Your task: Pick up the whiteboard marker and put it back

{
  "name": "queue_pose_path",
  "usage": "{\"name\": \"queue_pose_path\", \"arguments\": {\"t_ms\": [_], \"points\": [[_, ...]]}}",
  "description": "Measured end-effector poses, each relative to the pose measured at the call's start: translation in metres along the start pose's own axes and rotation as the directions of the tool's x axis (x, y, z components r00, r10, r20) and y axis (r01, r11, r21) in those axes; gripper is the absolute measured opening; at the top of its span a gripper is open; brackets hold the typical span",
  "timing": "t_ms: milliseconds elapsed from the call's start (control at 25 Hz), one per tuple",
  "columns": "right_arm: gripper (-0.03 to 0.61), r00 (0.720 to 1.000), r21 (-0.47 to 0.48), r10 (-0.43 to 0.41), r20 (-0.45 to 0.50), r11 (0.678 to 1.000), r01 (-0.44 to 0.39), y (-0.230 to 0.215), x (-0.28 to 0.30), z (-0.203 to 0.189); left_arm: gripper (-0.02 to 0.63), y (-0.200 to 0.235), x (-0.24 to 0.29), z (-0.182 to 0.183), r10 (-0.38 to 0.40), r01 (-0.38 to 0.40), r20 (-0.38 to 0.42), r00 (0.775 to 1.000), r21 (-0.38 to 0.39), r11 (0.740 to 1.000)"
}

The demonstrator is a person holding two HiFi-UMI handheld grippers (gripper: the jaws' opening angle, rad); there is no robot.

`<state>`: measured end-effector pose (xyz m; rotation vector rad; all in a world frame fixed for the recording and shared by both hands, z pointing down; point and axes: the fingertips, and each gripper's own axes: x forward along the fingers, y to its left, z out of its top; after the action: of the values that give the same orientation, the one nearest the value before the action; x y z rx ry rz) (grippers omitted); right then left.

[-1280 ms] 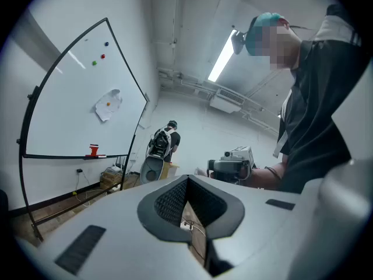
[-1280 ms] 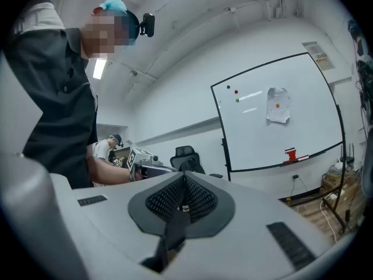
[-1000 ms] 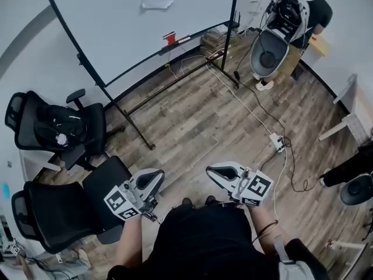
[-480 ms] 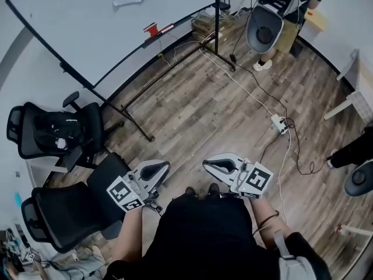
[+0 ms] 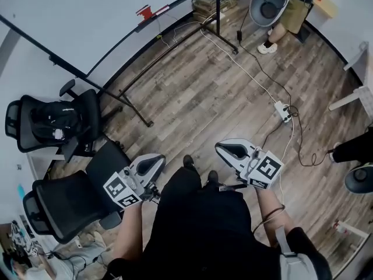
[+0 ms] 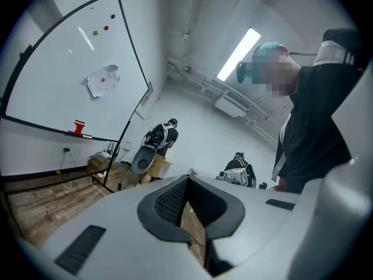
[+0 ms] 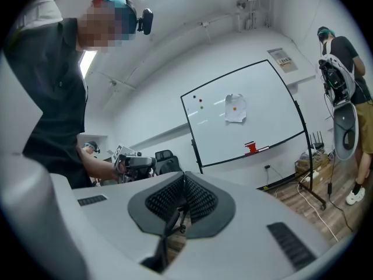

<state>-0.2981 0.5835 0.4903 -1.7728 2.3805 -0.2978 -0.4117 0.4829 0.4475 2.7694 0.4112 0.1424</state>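
Currently the grey left gripper (image 5: 155,158) and grey right gripper (image 5: 221,149) hang empty, jaws pressed together. Print on the white paper sheet (image 7: 234,108) on the large white whiteboard (image 5: 76,22) is too small to read.

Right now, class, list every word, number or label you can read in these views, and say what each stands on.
None can be read.
Wall sign by the whiteboard: print too small.
Paper sheet on the whiteboard: too blurred.
Cubes: square black-and-white patterns, no letters.
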Motion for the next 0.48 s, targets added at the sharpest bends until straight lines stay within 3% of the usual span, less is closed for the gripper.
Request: {"name": "queue_pose_path", "arguments": {"t_ms": [80, 480], "points": [[0.02, 1.0, -0.009, 0.002, -0.004, 1.0, -0.002, -0.01, 0.013, 0.005, 0.011, 0.015, 0.007, 0.003, -0.01, 0.01, 0.005, 1.0, -0.015, 1.0], [0.02, 0.997, -0.081, -0.009, -0.072, 0.997, 0.003, -0.076, 0.109, 0.045, 0.012, 0.121, 0.064, 0.047, -0.066, 0.067, -0.019, 0.998, 0.084, 0.994]]}}
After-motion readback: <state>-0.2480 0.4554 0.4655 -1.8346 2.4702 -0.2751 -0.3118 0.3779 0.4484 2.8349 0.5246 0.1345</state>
